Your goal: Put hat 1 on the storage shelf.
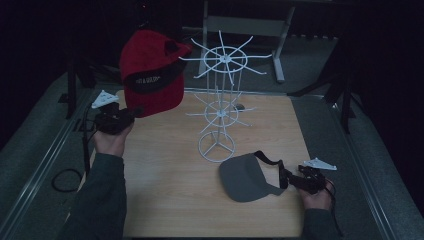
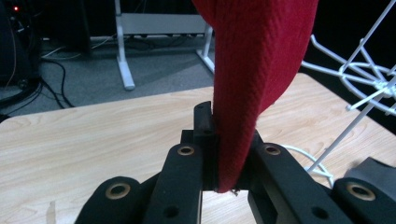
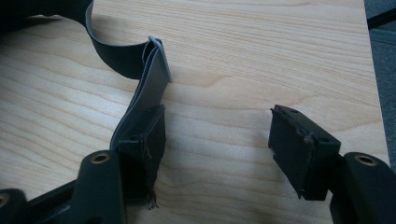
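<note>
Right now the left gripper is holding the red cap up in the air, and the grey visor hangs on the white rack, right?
Not quite: the grey visor lies flat on the table, as the high view shows. The left gripper does hold the red cap up beside the white rack.

The high view looks forward and down from above the person's side onto the whole pale wooden bench (image 1: 165,200), from well back. The left gripper view rides on the left tool (image 2: 219,154), facing along its two black jaws, very near the red fabric cap (image 2: 257,70) between them; beyond its right jaw stands the white wire rack (image 2: 369,79), shared with the high view. The right gripper view sits close over the right tool (image 3: 217,140), angled down at the bench; the grey visor's strap (image 3: 149,84), against its left jaw, also appears from above.
</note>
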